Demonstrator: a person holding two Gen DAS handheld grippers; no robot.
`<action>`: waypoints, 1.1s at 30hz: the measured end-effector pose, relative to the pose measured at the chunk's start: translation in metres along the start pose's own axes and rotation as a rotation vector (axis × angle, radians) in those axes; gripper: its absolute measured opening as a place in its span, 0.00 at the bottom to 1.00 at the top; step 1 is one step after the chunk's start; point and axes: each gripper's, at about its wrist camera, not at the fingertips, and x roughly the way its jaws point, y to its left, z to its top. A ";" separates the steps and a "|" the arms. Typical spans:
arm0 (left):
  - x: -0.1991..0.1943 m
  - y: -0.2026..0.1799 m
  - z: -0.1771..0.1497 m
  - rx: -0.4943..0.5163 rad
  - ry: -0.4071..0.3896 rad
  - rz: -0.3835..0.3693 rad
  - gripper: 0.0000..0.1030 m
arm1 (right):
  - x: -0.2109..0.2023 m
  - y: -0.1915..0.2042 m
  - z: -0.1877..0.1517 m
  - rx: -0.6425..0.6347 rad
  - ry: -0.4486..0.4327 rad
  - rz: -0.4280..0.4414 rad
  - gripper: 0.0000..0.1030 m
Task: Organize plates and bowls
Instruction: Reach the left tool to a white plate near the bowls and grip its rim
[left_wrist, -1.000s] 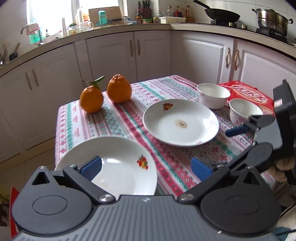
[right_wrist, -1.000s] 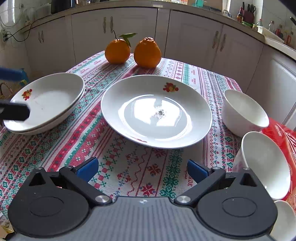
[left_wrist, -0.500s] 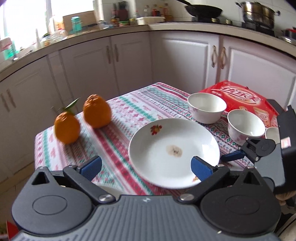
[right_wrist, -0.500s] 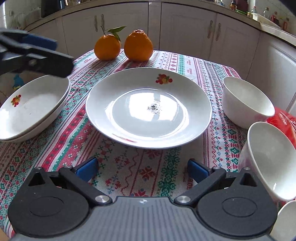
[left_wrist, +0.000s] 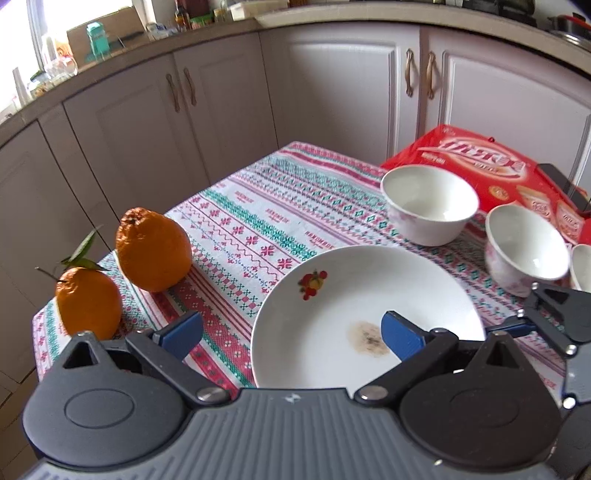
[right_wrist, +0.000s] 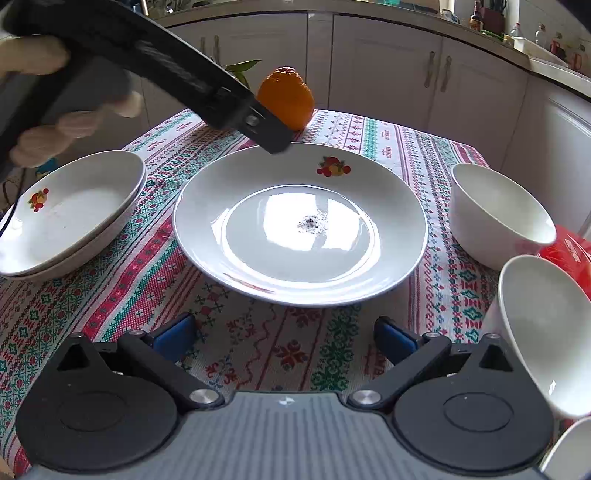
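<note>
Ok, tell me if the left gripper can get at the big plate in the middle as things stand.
Probably yes. The left gripper is open and empty, right at the rim of the big plate, with nothing between them. The plate holds only a small smudge, and the oranges and bowls stand clear of it.

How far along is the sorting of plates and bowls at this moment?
Partly done. Two plates already sit stacked at the table's left side. In hand: nothing yet; the left tongs are open, reaching over the lone plate in the middle, and the right tongs are open just short of it. Left: stacking that plate and gathering the separate bowls on the right.
</note>
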 end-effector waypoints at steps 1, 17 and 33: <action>0.006 0.003 0.002 0.005 0.011 -0.005 0.99 | 0.001 -0.001 0.001 0.002 -0.002 0.001 1.00; 0.070 0.020 0.021 0.039 0.169 -0.176 0.72 | 0.007 -0.013 0.010 0.028 -0.031 0.012 0.86; 0.089 0.021 0.035 0.098 0.310 -0.264 0.61 | 0.007 -0.012 0.011 0.020 -0.030 0.023 0.82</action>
